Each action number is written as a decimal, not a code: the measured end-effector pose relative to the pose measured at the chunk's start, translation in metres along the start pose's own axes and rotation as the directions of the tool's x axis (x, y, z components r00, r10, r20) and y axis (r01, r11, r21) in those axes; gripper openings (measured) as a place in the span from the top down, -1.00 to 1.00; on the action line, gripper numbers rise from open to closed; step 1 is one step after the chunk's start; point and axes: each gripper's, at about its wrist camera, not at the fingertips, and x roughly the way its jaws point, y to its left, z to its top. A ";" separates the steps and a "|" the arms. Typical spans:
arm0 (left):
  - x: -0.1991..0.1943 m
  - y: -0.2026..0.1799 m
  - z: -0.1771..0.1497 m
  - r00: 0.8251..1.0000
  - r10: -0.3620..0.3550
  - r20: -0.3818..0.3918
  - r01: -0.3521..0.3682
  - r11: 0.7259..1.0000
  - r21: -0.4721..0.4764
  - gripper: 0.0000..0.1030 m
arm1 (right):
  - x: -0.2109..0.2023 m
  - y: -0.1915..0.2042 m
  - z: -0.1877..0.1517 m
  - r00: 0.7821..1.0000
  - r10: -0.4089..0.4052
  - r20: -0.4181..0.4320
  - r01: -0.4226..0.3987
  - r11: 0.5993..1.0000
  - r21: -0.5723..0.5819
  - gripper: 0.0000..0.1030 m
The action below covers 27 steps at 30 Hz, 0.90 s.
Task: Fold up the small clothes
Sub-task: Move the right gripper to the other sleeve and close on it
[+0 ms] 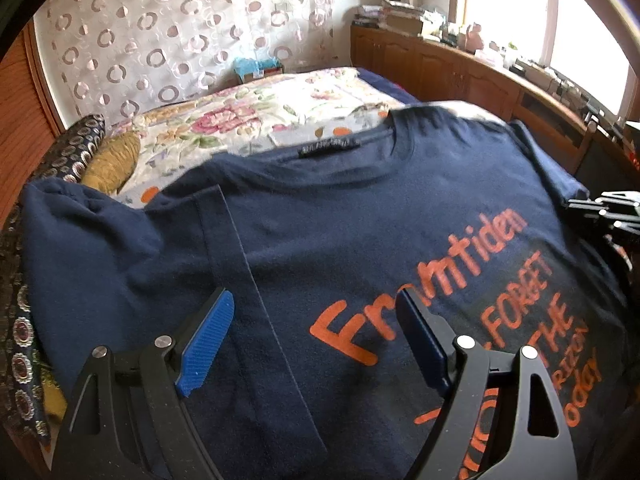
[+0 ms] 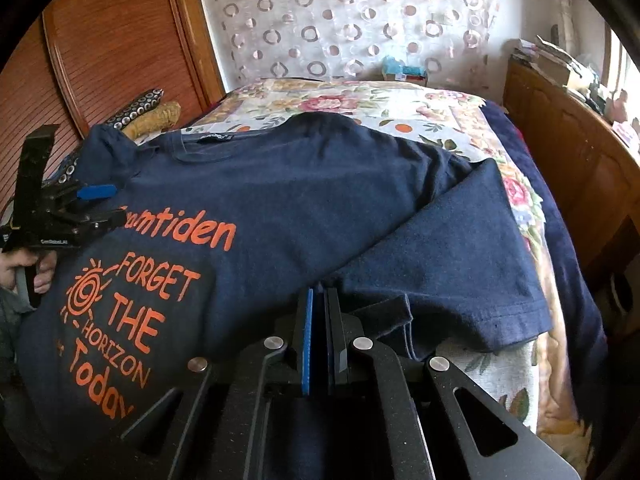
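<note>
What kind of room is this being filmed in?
Most likely a home bedroom: a bed with a floral bedspread, pillows against the wooden side, a patterned curtain behind, and cluttered wooden cabinets under a window.

Navy T-shirt [image 2: 280,208] prints, in orange, "FORGET THE HORIZON Today" under "…mtiden".

Daylight glares through the window [image 1: 580,40], blowing it out; fisheye edges curve and darken.
</note>
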 end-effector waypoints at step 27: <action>-0.031 -0.017 -0.003 0.996 -0.050 0.078 0.051 0.999 -0.008 -0.63 | -0.016 -0.090 -0.007 0.977 -0.210 -0.044 0.215 0.952 0.220 0.08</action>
